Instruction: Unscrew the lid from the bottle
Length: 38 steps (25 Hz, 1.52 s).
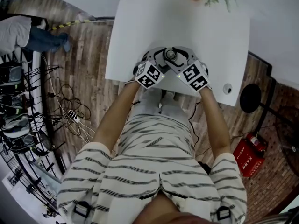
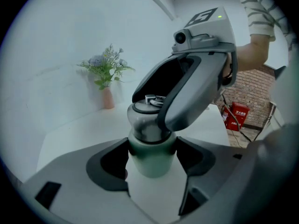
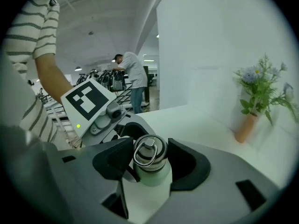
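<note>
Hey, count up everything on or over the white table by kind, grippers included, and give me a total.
bottle with lid: 1
vase of flowers: 1
small round object: 1
grippers: 2, left gripper and right gripper
Total: 5

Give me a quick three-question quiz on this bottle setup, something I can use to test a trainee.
1. Which tongs grip the lid while the other pair holds the bottle by its green body? A) left tongs B) right tongs
2. True or false: the lid is already off the bottle.
3. Fill in: the flowers stand in a ___ at the far side of the table.

Key
1. B
2. False; the lid sits on the bottle's neck.
3. vase
</note>
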Each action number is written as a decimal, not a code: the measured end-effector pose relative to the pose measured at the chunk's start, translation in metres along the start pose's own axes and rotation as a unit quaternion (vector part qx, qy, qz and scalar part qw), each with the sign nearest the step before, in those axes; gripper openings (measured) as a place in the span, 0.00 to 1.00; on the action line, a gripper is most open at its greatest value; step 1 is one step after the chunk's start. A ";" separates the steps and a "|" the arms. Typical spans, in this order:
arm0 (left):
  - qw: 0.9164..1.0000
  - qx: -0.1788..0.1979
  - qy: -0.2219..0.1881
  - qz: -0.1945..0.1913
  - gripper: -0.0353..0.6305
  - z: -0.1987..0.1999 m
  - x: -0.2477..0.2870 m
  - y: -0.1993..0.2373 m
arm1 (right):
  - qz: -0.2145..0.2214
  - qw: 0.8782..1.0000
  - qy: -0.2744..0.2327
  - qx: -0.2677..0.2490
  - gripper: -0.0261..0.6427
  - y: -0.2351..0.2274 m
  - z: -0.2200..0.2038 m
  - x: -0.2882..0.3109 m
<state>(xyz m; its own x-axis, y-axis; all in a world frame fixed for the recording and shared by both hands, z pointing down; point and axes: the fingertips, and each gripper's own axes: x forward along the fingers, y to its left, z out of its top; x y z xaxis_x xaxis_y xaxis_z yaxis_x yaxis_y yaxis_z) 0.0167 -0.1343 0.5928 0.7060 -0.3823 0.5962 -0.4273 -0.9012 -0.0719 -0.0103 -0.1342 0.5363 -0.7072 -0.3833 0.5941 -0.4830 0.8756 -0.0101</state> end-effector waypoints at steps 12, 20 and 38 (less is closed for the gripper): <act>1.000 0.002 0.003 -0.003 0.53 0.000 0.001 0.000 | 0.167 0.959 0.134 -0.187 0.40 0.009 -0.010 0.002; 1.000 0.006 0.006 -0.004 0.53 0.000 0.003 0.001 | 0.233 0.893 0.211 -0.322 0.40 0.011 -0.018 0.000; 1.000 0.008 0.006 -0.006 0.53 0.000 0.004 0.002 | 0.247 0.832 0.243 -0.433 0.40 0.010 -0.019 -0.001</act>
<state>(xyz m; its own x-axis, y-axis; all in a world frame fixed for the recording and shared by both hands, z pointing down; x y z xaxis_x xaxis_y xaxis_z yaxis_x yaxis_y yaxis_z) 0.0192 -0.1378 0.5950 0.7039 -0.3684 0.6073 -0.4094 -0.9091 -0.0769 -0.0047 -0.1196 0.5509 -0.3142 0.0666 0.9470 0.5073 0.8549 0.1082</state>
